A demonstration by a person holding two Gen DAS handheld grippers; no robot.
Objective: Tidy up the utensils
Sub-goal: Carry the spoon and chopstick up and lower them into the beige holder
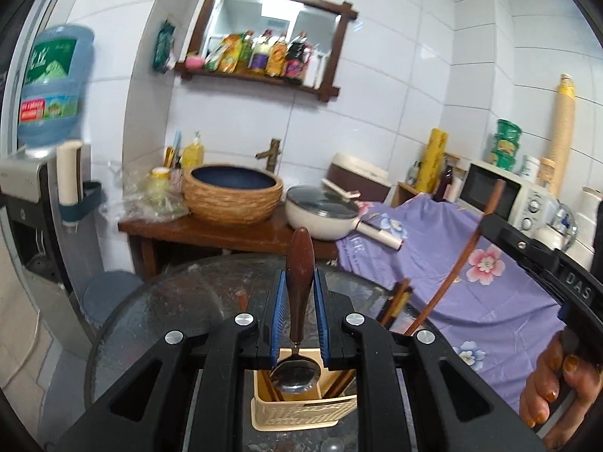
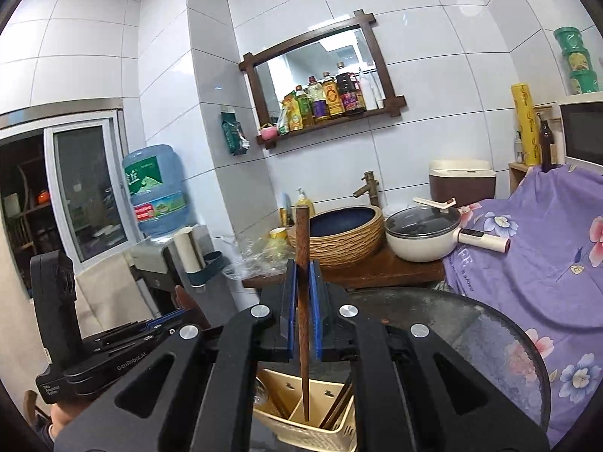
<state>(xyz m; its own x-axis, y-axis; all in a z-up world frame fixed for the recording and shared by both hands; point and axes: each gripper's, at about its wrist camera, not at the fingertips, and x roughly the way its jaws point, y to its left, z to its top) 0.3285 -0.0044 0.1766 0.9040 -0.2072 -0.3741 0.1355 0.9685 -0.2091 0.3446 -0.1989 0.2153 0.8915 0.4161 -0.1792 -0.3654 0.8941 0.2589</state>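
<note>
Cream basket (image 1: 301,412) on glass table (image 1: 169,312)

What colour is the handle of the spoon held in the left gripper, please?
Dark reddish-brown wood; the spoon shows best in the left wrist view.

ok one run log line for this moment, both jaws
left gripper: shut on wooden-handled spoon | right gripper: shut on wooden chopstick | both above cream utensil basket

Both claws (image 1: 299,297) (image 2: 300,301) clamped, raised.
</note>
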